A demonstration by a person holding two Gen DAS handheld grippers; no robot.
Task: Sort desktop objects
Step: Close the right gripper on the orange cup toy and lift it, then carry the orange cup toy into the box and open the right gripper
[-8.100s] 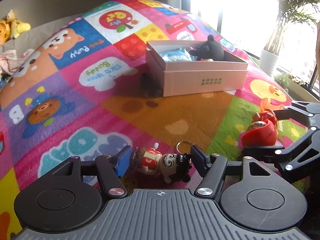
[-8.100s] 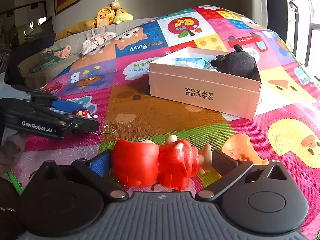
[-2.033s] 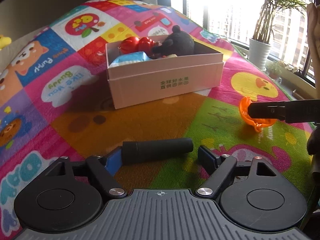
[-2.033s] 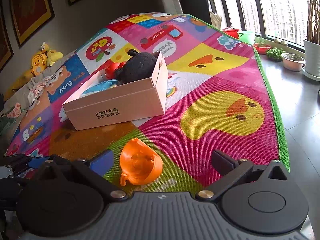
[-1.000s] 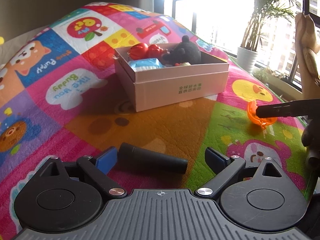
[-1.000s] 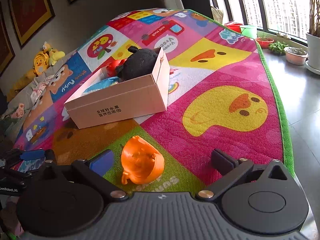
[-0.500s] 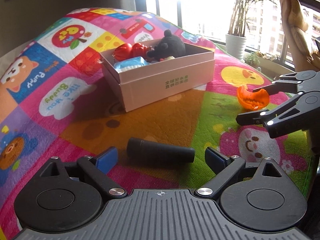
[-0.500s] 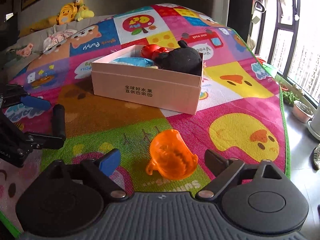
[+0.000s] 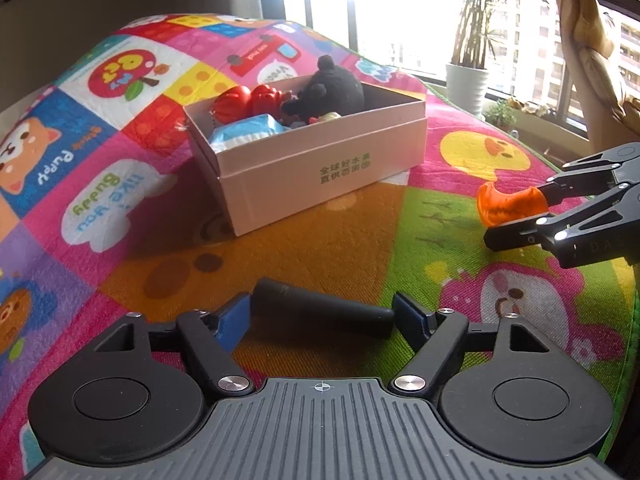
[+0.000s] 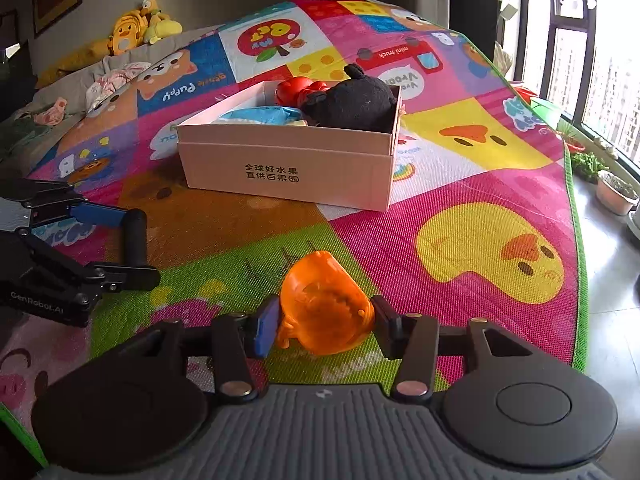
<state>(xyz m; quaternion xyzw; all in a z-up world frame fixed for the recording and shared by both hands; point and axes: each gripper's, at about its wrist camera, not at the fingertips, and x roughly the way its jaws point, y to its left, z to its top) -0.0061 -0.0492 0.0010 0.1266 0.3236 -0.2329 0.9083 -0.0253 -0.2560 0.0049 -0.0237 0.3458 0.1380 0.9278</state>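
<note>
Closing on two items over a cartoon-print play mat [image 10: 460, 216]. Left gripper [image 9: 322, 318]: fingers narrowing about a black cylinder [image 9: 320, 312] lying on the mat, left pad at its end, right pad just short of touching. Right gripper [image 10: 326, 322]: fingers closing, both pads against an orange toy [image 10: 324, 308] on the green square. Pink cardboard box [image 10: 288, 168], behind both: red toy [image 10: 300, 90], black plush [image 10: 352, 100], blue packet [image 10: 260, 114] inside. Potted plant [image 9: 468, 76] at the window.

Both wrist views look low, close across the mat [image 9: 304, 232], apparently sharing the box [image 10: 288, 160]
</note>
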